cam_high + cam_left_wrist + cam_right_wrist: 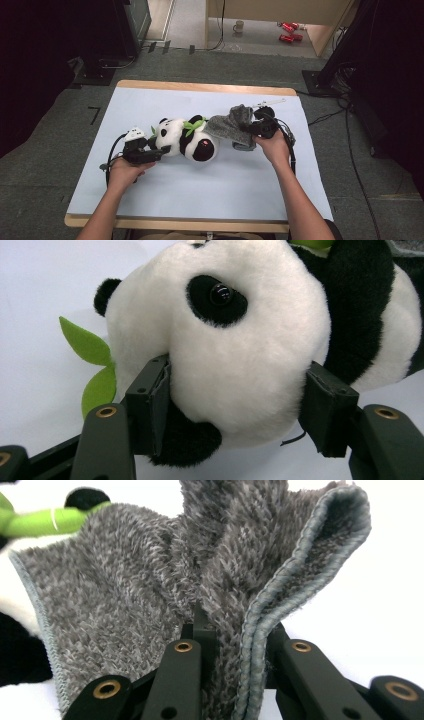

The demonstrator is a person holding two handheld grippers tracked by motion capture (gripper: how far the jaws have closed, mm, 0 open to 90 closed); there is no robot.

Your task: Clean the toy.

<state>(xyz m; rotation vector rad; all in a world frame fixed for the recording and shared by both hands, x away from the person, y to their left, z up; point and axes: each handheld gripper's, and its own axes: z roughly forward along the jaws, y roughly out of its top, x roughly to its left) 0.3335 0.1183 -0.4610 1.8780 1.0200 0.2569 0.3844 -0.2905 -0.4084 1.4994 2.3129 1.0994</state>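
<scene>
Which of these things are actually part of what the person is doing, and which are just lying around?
Part of the job:
- toy panda, clamped at the head by the left hand-held gripper
- grey cloth, pinched in the right hand-held gripper

Just lying about:
- mug on the floor
- red cans on the floor

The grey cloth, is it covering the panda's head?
No, the grey cloth lies by the panda's feet, its head bare.

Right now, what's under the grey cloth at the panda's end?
The grey cloth, pinched in the right claw, drapes over the plush panda near its green bamboo sprig. Whatever part of the panda lies beneath is covered.
</scene>
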